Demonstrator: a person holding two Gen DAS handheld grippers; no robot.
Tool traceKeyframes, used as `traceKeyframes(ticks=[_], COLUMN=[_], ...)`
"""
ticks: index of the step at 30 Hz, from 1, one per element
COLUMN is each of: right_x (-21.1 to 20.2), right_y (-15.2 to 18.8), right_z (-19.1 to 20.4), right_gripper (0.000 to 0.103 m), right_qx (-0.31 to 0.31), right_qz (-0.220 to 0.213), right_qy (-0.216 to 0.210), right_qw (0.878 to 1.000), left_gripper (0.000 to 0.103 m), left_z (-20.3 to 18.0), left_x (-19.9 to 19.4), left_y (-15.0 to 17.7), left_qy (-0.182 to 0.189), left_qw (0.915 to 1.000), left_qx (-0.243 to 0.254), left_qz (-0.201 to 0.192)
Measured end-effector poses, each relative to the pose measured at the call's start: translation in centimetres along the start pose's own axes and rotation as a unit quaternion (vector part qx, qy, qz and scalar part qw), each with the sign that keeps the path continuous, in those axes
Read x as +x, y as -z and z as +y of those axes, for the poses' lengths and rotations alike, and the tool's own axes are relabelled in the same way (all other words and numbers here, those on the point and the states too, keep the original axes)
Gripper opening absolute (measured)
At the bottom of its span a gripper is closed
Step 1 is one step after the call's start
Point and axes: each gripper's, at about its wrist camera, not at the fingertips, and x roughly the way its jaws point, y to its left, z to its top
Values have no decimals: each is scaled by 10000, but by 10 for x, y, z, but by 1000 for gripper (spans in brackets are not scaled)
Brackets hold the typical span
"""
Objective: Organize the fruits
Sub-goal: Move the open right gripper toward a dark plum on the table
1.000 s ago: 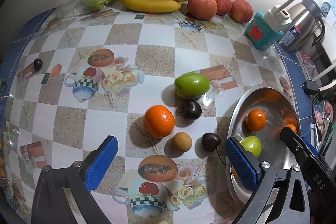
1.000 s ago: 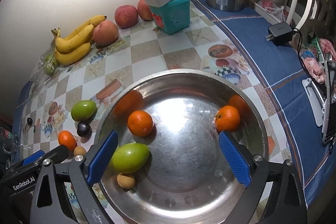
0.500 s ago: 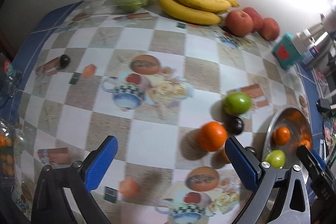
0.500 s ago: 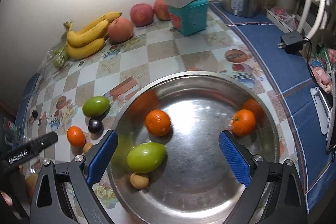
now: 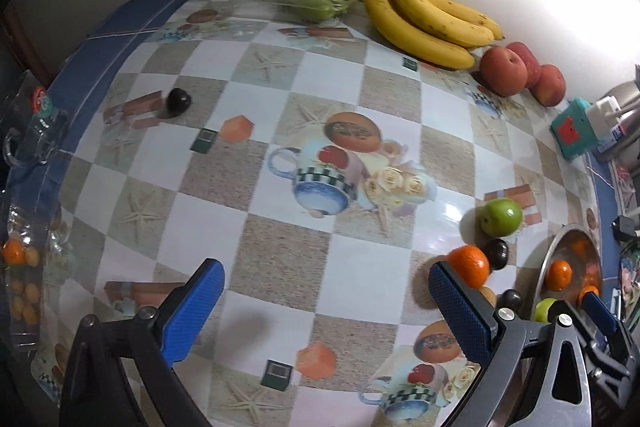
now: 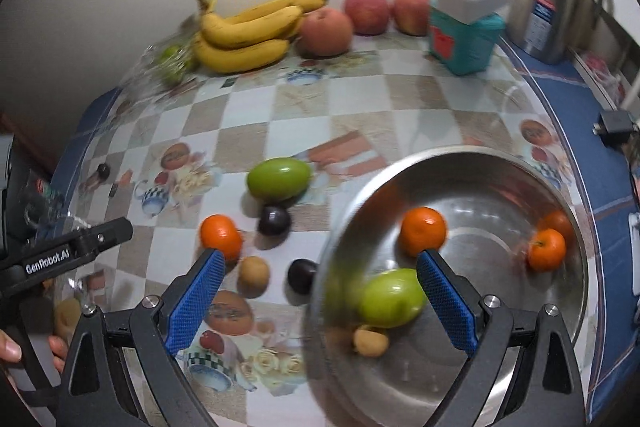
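Presently left tool (image 5: 326, 301) gaping wide, holding nothing above the tablecloth (image 5: 280, 227), right tool (image 6: 320, 291) likewise spread, empty beside steel bowl (image 6: 500, 163).

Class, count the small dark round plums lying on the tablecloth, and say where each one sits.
3. One dark round plum sits just below the loose green mango; another is by the steel bowl's rim; the third lies alone, far left. More may be hidden.

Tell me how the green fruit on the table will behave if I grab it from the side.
The green fruit looks smooth and glossy, so the pads may slip. It is egg-shaped and lies on its side on the flat table, so a nudge would probably roll it, perhaps into the dark plum beside it.
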Motion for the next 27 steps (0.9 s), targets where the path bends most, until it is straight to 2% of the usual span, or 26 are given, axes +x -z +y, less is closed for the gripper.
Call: traceKeyframes(ticks=[5, 7, 9, 14, 27], right_x=[6, 9, 10, 20, 40], right_y=[1, 0, 0, 2, 10], right_z=[18, 23, 29, 43, 48], right_gripper=[97, 94, 78, 64, 64], right_qx=[-221, -265, -315, -479, -449], right_qz=[93, 115, 144, 306, 682], right_qy=[82, 114, 87, 61, -64], right_qw=[9997, 9995, 9994, 9984, 9966], left_gripper=[103, 103, 103, 103, 103], left_z=[7, 7, 7, 8, 5], left_x=[-2, -3, -4, -2, 2], left_y=[-2, -2, -2, -2, -1], left_qy=[85, 208, 278, 296, 294], left_qw=[9999, 9997, 9995, 9994, 9994], left_qx=[-89, -109, -122, -161, -135], left_qz=[-13, 0, 11, 48, 107])
